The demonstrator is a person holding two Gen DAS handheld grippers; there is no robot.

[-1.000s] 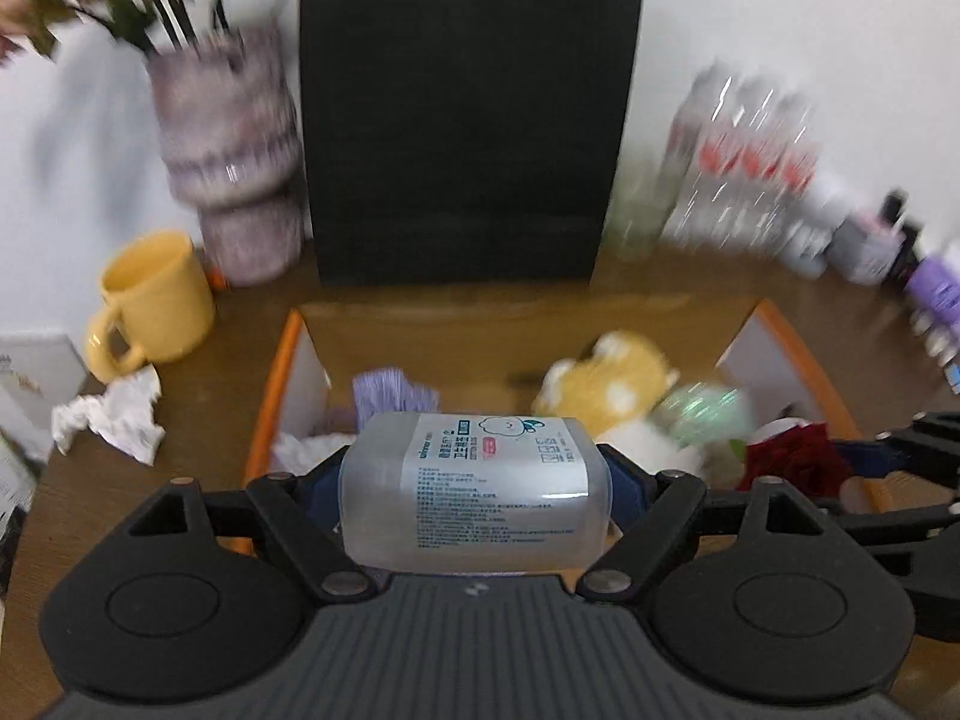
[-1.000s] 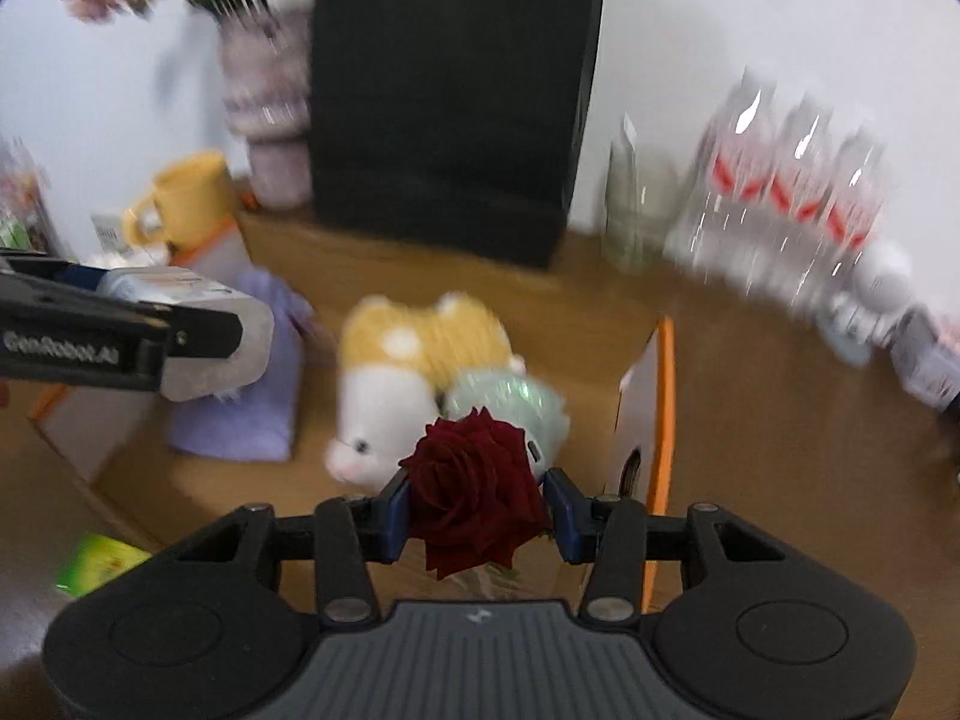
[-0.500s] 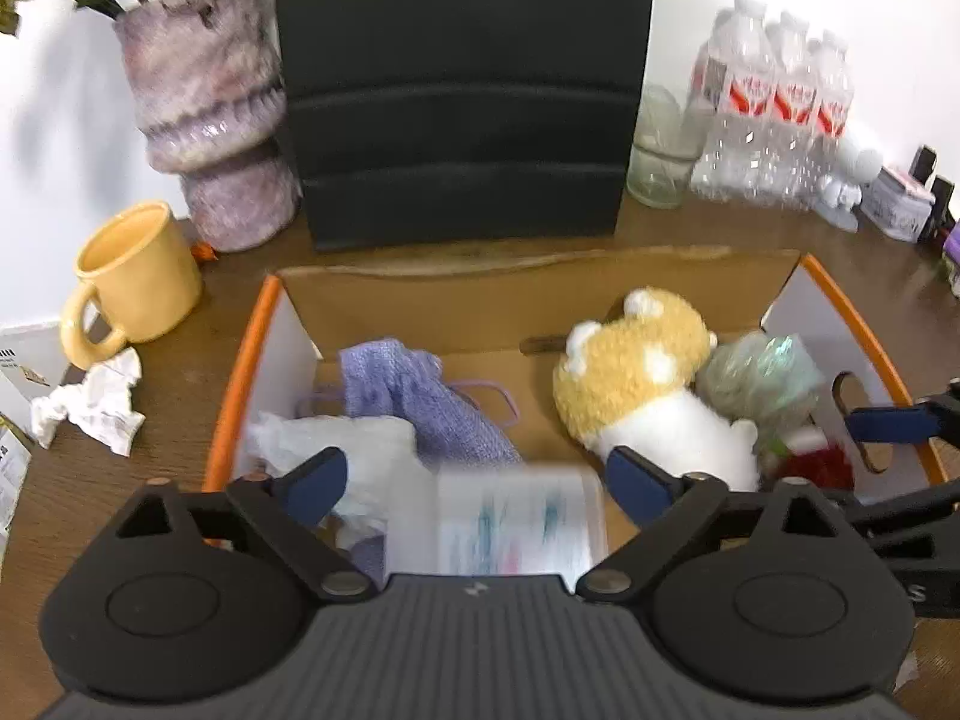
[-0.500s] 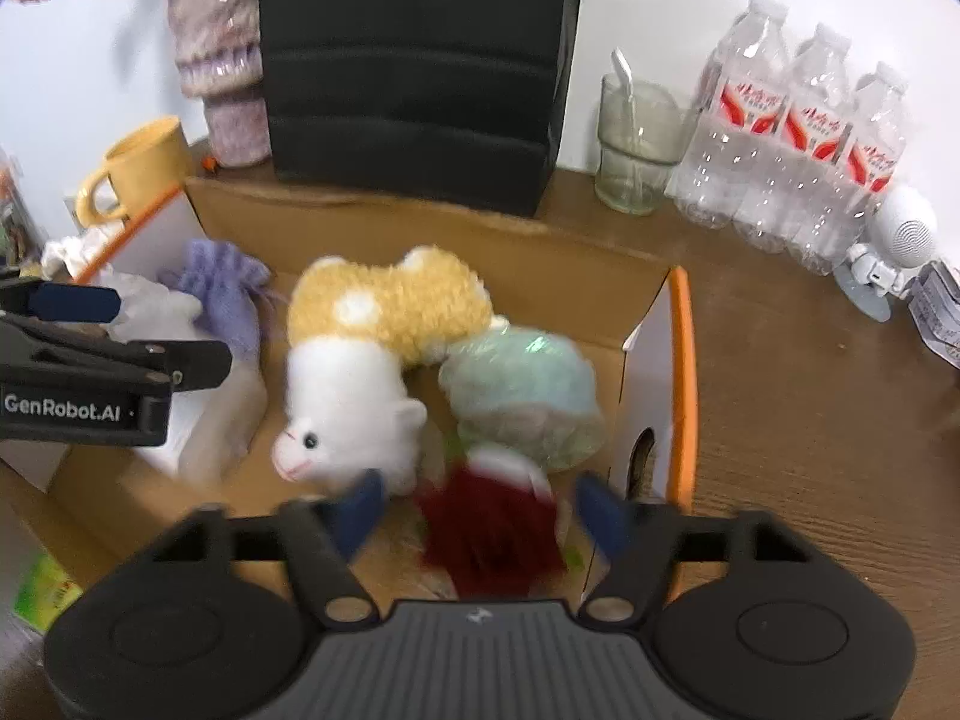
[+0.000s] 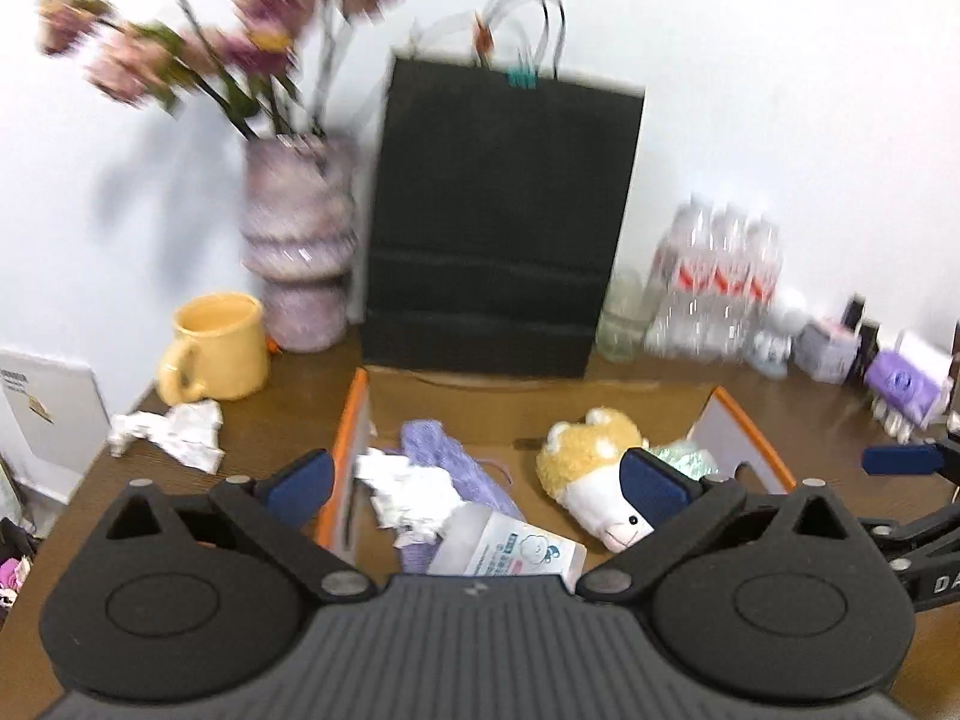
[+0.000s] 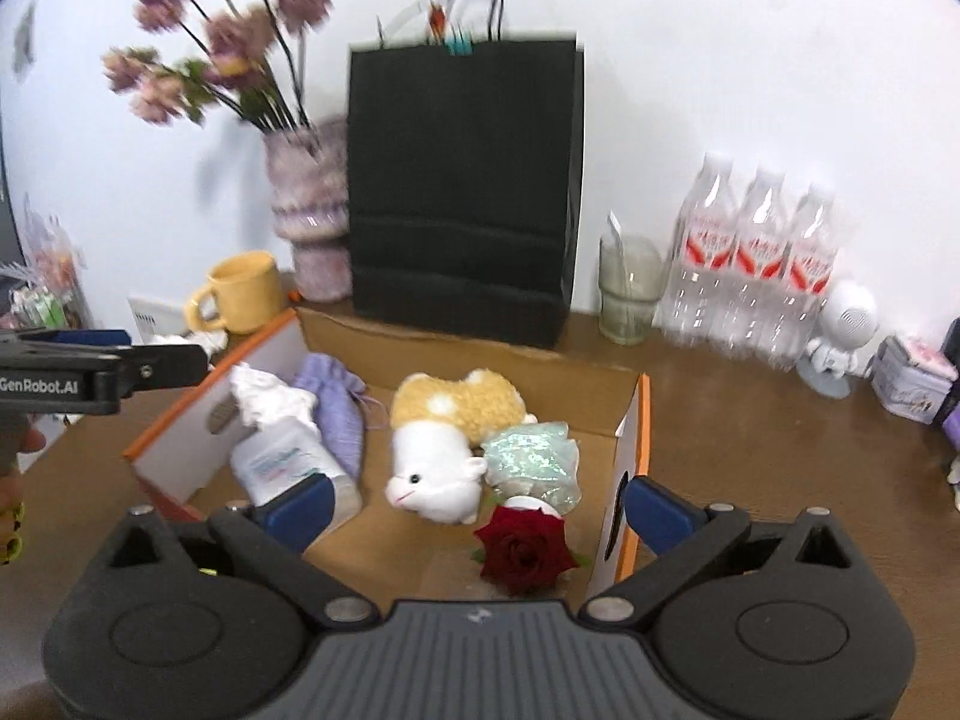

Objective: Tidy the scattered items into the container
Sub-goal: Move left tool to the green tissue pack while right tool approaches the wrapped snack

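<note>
Left wrist view: left gripper [image 5: 477, 483] spread wide with nothing between the pads, having just been opening; wipes pack [image 5: 510, 549], clamped a second ago, now lying tilted inside the cardboard box [image 5: 351, 420] against the purple pouch [image 5: 447, 468]. Right wrist view: right gripper [image 6: 477, 507] likewise gaping and empty after opening; red rose [image 6: 522, 549], earlier pinched, now resting on the box floor just before the plush toy [image 6: 447, 438].
</note>
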